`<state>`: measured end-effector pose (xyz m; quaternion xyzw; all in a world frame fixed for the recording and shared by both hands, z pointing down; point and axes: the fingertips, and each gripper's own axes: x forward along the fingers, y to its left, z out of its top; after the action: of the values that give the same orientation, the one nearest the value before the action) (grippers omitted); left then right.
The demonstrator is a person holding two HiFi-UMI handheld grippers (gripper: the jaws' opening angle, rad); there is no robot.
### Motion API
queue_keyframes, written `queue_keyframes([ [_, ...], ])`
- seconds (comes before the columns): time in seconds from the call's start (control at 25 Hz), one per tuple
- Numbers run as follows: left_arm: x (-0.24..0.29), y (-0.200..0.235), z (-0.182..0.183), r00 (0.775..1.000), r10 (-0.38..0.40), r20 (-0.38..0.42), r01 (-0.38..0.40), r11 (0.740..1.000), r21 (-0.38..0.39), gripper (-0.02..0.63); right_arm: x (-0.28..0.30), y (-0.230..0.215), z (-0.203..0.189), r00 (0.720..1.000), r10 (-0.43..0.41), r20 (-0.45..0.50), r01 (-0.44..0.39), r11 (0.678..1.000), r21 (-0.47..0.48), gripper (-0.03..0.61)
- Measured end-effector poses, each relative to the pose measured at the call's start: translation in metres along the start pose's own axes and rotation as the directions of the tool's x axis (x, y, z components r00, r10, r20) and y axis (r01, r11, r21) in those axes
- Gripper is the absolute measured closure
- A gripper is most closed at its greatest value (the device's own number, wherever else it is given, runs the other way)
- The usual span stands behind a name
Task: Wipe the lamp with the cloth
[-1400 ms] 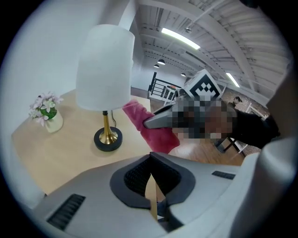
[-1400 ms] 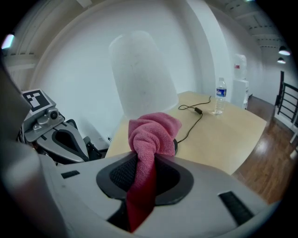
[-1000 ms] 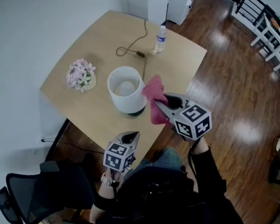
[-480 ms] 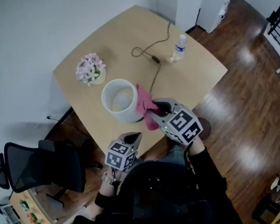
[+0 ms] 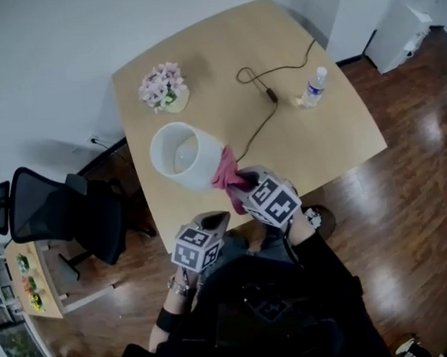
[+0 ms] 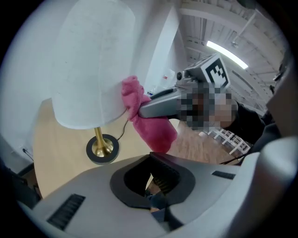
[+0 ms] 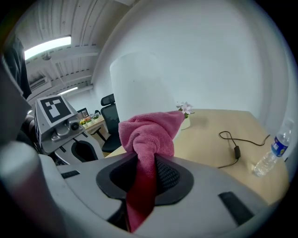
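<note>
A table lamp with a white shade (image 5: 177, 153) stands near the table's front edge; its brass stem and dark round foot (image 6: 102, 148) show in the left gripper view. My right gripper (image 5: 240, 182) is shut on a pink cloth (image 7: 148, 134), which bunches above the jaws and hangs below them. The cloth (image 6: 138, 101) presses against the lower side of the shade (image 6: 88, 65). My left gripper (image 5: 211, 220) hangs off the table's front edge, below the lamp, jaws together with nothing between them (image 6: 156, 186).
On the light wooden table (image 5: 320, 139) are a pot of pink flowers (image 5: 163, 86), the lamp's black cord with its switch (image 5: 270, 95) and a water bottle (image 5: 313, 87). A black office chair (image 5: 68, 213) stands left of the table. The floor is dark wood.
My right gripper has come down and in with the cloth, from beside the shade's rim to its lower side. The left gripper stays below the table's front edge.
</note>
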<state>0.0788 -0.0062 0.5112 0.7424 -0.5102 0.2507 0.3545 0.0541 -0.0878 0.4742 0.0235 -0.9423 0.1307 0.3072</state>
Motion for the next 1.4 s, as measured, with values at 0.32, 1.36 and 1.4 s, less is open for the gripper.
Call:
queue_keyframes([
  [0.32,-0.021,0.024,0.019,0.995,0.050,0.090,-0.047,0.998,-0.037,0.621,0.010,-0.031,-0.040,0.983,-0.075,-0.166,0.083,0.996,0.040,0.480],
  [1.36,0.029,0.014,0.074,0.961,0.276,0.035,-0.256,0.927,-0.273,0.621,-0.017,-0.053,0.118,0.880,0.474,-0.038,-0.445,0.793,-0.417,0.480],
  [1.4,0.029,0.014,0.074,0.956,0.291,0.032,-0.270,0.919,-0.287,0.621,-0.012,-0.056,0.114,0.871,0.489,-0.048,-0.463,0.785,-0.411,0.480],
])
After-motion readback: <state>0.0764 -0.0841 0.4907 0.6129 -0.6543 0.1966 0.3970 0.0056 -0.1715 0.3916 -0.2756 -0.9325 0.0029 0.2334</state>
